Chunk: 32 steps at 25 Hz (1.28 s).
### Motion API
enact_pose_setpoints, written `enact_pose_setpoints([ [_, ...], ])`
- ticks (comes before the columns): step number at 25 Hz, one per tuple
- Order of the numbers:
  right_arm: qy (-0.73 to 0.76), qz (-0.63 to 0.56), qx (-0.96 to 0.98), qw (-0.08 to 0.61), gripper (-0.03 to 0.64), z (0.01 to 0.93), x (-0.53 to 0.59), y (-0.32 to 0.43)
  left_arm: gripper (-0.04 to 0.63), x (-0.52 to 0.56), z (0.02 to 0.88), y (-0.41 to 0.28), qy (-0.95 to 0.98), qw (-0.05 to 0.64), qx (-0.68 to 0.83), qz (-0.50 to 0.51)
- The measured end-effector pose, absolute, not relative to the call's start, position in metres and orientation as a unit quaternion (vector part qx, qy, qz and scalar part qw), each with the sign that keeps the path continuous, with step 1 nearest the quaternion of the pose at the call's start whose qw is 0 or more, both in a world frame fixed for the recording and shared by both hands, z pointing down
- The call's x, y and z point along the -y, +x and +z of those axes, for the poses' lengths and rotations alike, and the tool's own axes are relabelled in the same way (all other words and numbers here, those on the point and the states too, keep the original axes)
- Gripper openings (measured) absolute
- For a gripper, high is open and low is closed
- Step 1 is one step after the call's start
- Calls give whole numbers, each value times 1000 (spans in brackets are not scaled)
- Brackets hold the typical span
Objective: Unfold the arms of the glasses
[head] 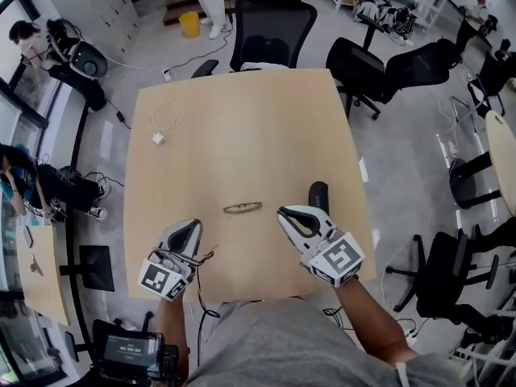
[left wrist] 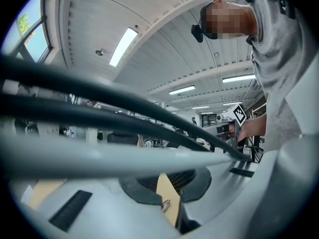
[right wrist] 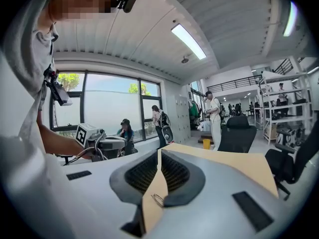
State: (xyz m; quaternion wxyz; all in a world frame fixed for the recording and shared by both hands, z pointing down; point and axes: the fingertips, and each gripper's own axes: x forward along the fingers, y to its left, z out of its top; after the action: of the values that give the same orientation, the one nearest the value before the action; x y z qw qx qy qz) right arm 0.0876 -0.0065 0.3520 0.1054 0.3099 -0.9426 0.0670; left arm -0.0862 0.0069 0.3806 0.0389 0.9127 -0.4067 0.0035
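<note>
The folded glasses point(head: 243, 208), thin and gold-rimmed, lie on the wooden table point(head: 242, 127) toward its near edge. My left gripper point(head: 192, 230) rests on the table to their lower left, jaws shut on nothing. To their right, a short way off, my right gripper point(head: 290, 214) is also shut and empty. The glasses point(left wrist: 165, 204) show small through the slit between the pads in the left gripper view. The right gripper view has the glasses point(right wrist: 157, 199) in the same spot between its pads. Neither gripper touches them.
A black oblong object point(head: 318, 193) lies just behind the right gripper. A white cable with a plug point(head: 164, 123) sits at the far left of the table. Black office chairs point(head: 272, 22) stand beyond the far edge and to the right. The table's near edge is at my body.
</note>
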Motion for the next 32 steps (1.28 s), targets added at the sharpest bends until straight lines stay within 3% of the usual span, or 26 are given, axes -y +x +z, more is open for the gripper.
enact_pose_setpoints([
  [27,274,160,902,292,12,564,79,50,8,66,587,-67,929,180,289,144],
  [32,253,174,891,333,52,601,81,45,8,65,618,-65,925,196,276,170],
])
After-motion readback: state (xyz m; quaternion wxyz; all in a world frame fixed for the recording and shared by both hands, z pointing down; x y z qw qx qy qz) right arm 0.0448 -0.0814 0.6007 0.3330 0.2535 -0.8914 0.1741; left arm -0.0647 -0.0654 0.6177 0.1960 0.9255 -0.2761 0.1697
